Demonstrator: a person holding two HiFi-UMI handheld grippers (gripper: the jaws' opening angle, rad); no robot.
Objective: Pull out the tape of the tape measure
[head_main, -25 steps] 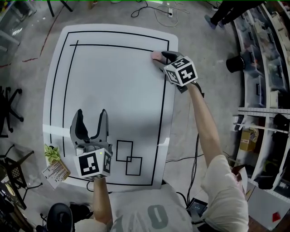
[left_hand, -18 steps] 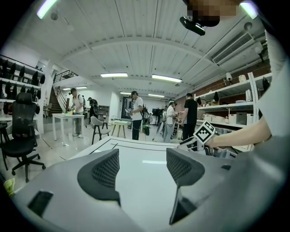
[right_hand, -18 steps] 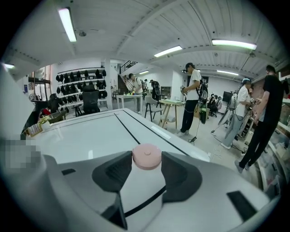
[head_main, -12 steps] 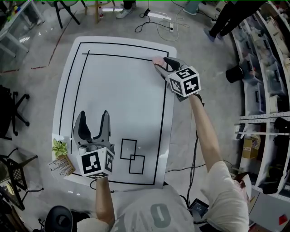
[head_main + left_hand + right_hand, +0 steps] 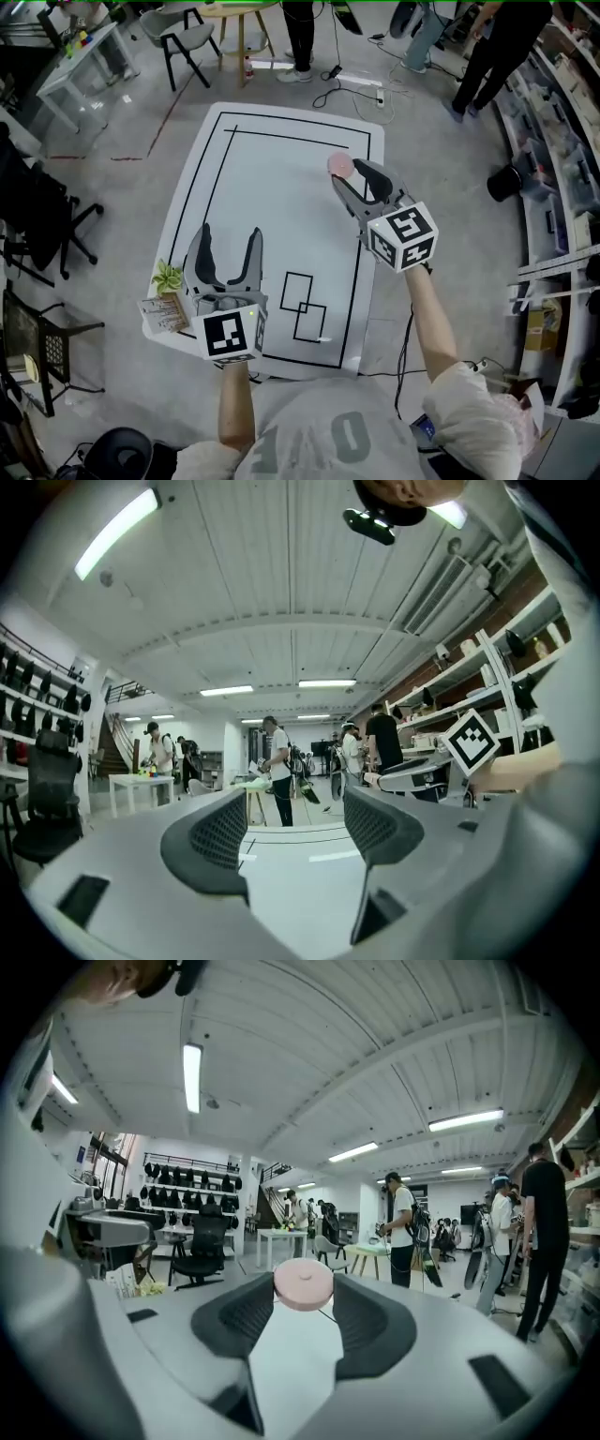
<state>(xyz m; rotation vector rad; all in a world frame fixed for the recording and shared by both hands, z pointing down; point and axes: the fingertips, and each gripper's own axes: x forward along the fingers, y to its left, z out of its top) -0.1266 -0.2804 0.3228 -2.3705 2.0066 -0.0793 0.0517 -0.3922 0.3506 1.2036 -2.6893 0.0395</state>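
Reaching out from the person's chest, the left forearm ends in the left gripper, which hangs over the near left corner of the white table. Its marker cube sits just past the table's near edge. In the left gripper view this gripper has its jaws spread wide, with only bare tabletop showing between them and nothing in their hold.

Just off that same near left corner of the table lie a small green plant and a printed card, touching each other. On the table, close to its near edge and right of the left gripper, two overlapping squares are drawn in black.

Farther along, over the table's right side, the right gripper points toward the far edge, with its marker cube out beyond the right edge. The jaws stand partly apart and are closed on the round pink tape measure, which is pinched at their very tips. The right gripper view shows the same: the pink tape measure is lodged between the tips of the right gripper, pressed from both sides and lying flat, above the table's surface.

Beyond the table's far edge a white power strip and loose cables lie on the floor. Past them are a grey chair and several standing people. Storage shelves run well off the table's right side.
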